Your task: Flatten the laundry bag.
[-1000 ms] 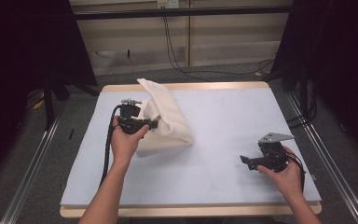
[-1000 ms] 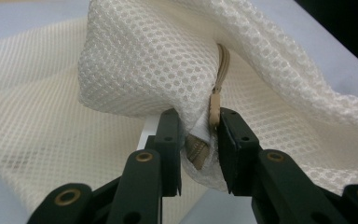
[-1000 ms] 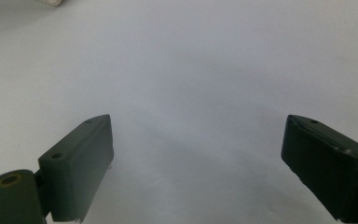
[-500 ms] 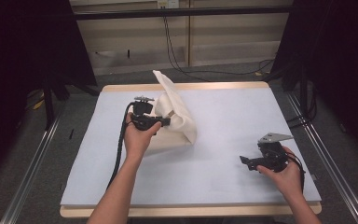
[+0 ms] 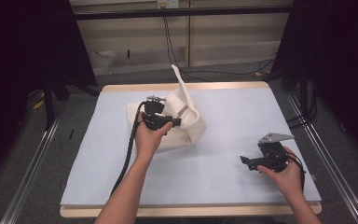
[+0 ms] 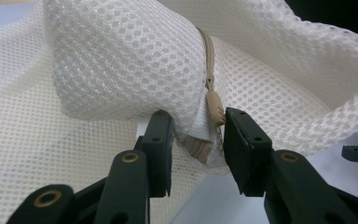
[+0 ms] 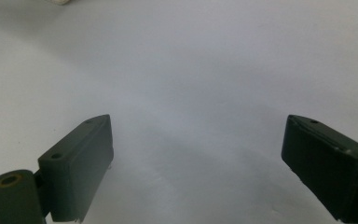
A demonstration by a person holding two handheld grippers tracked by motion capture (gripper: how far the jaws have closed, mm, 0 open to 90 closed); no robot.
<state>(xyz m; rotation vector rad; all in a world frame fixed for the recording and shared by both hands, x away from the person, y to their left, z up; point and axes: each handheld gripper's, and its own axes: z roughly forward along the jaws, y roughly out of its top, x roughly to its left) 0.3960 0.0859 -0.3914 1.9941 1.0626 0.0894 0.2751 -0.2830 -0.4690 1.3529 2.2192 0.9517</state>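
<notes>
Pale counter (image 5: 223, 177) under it all, and up goes the white mesh bag (image 5: 189, 114), lifted higher mid-counter by the left tongs (image 6: 196, 140) pinching its zipper end (image 6: 205, 140), right tongs (image 5: 244, 161) spread, idle.

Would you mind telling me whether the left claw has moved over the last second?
Yes. The left claw has travelled toward the table's far edge and rightward, carrying the white mesh bag with it.
</notes>
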